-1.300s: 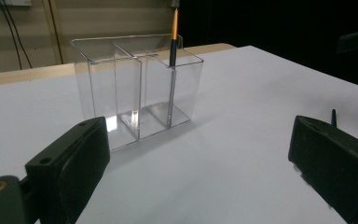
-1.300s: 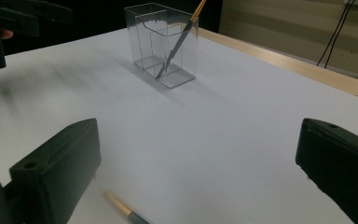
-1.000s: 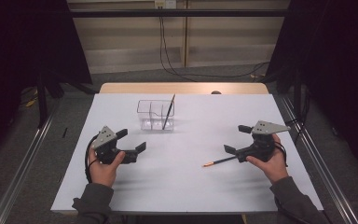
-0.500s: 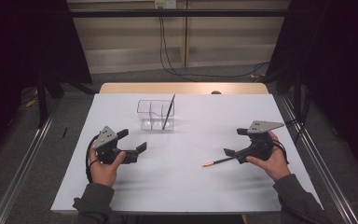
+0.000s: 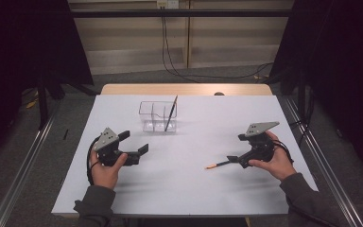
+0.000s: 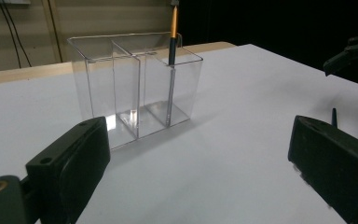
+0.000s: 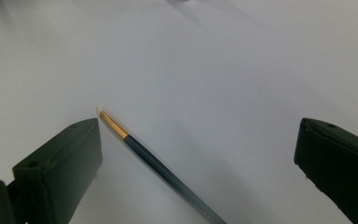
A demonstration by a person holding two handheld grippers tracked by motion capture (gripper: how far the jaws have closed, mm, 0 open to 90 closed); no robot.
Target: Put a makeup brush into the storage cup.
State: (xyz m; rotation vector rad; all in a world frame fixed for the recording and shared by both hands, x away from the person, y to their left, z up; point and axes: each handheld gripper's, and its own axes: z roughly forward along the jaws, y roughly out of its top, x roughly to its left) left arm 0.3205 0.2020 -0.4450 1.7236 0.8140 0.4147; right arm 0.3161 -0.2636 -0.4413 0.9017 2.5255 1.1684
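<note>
A dark pen with an orange tip (image 5: 219, 164) (image 7: 156, 164) lies flat on the white table (image 5: 189, 189). My right gripper (image 5: 237, 148) (image 7: 199, 124) is open just over its dark end, and the pen runs between the jaws, close to the left one. A clear divided organizer (image 5: 157, 116) (image 6: 130, 88) stands at the table's middle back with a second pen (image 5: 171, 111) (image 6: 172, 42) upright in one of its compartments. My left gripper (image 5: 134, 142) (image 6: 200, 126) is open and empty, low over the table in front of the organizer.
In the left gripper view the right gripper (image 6: 352, 51) shows far off at the right edge. A wooden strip (image 5: 184, 89) borders the table's far side. Metal rails (image 5: 23, 165) run along the floor on both sides.
My right gripper has shifted and tilted slightly over the pen. The pen on the table and my left gripper have stayed put.
</note>
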